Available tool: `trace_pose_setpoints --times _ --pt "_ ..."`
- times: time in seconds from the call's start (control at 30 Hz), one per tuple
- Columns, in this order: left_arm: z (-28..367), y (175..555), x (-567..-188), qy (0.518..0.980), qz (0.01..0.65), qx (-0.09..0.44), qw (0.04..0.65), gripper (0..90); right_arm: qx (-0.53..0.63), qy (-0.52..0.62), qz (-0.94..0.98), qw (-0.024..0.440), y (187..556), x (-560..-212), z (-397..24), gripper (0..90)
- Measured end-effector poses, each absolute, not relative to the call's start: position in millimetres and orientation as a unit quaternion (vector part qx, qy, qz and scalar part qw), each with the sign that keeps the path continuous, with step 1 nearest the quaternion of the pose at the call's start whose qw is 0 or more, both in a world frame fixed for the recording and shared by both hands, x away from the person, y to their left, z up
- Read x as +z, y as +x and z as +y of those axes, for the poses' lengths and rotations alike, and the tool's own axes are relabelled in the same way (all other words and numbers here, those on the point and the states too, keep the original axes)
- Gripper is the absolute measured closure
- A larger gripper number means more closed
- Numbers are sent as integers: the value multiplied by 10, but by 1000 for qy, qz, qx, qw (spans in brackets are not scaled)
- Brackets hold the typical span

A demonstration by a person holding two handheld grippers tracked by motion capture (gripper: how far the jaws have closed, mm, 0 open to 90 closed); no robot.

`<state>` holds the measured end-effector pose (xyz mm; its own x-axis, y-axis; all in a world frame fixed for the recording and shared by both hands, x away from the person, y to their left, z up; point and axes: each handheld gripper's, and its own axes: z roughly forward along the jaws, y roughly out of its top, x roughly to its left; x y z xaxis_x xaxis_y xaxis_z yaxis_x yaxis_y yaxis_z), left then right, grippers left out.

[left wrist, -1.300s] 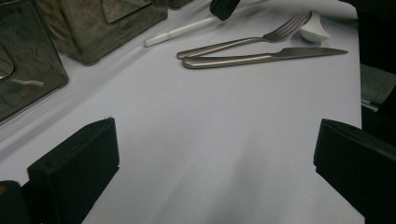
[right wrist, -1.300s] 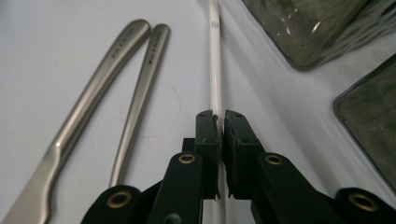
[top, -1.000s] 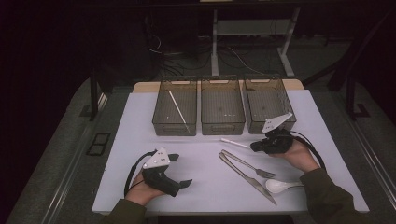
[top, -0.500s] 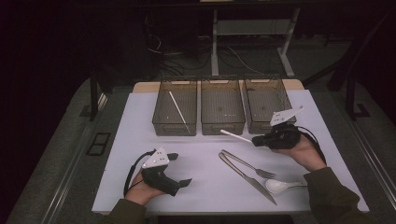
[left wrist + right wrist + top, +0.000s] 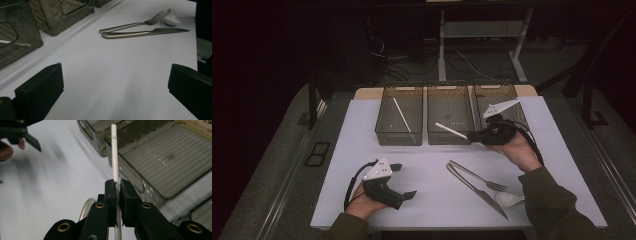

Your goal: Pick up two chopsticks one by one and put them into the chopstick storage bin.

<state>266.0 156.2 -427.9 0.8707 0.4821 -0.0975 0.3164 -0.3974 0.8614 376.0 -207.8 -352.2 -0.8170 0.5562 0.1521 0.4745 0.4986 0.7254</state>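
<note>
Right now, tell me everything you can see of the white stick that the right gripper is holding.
The white stick is thin, straight and smooth, plastic by the look of it, with a tiny mark near its far end. The right gripper is shut on it, the black fingers pinching it partway along, so that most of it juts out ahead and a short stub passes back between them. In the high view it is held off the table, about level, its tip pointing left in front of the middle bin. Nothing else touches it.
</note>
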Motion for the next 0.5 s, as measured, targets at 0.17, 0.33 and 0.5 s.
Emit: trace_pose_setpoints --times 0.17,0.33,0.5 --pt "1554 2659 -4281 831 238 81 497 0 399 309 862 55 3891 -3444 -1859 846" --pt "1555 2661 -4280 830 238 79 499 0 392 328 857 61 4027 -3399 -1661 846" --pt "1552 2664 -4282 830 237 78 499 0 385 334 858 62 4157 -3359 -1460 846"
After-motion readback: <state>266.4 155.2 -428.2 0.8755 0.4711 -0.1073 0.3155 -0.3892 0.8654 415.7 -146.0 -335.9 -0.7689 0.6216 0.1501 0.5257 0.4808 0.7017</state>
